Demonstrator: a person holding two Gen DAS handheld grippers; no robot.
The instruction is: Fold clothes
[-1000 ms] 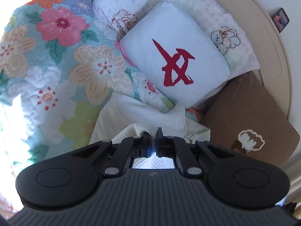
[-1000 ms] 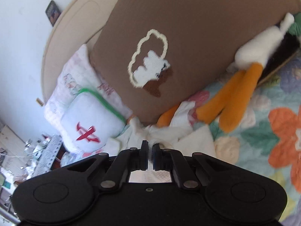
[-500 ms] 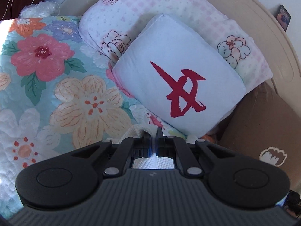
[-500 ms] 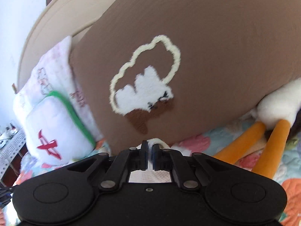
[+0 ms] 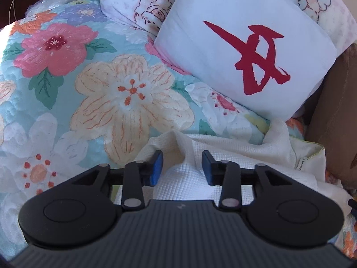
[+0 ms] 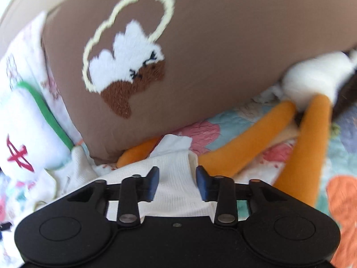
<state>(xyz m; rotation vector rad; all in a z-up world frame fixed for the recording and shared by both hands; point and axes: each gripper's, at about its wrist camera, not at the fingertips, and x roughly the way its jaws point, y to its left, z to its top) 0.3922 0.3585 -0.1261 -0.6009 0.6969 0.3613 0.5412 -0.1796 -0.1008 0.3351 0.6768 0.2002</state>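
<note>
Left wrist view first, reading from its left edge: a floral quilt is covering the bed, with pink, peach and white blossoms on a pale blue ground. Lower down and toward the middle, a cream waffle-knit garment is lying on that quilt, bunching up into a small ridge. The left gripper is hanging just over it, its jaws opening, blue pads standing apart on either side of the ridge without pressing on it. Above and to the right, a white cushion with a red character is leaning against a pale pink printed pillow, and a brown pillow is showing at the far right edge.

Right wrist view, again from the left: the same white cushion, here showing a green edge, is sitting beside the pink printed pillow. The brown pillow, embroidered with a fluffy white and brown figure, is filling most of the frame. Below it, the cream garment is lying on the quilt, one folded edge reaching up toward the pillow's base. The right gripper is also opening, its pads standing apart over the cloth and not clamping it. Further right, a plush toy with orange legs is sprawling across the quilt, one leg lying just beside the garment.
</note>
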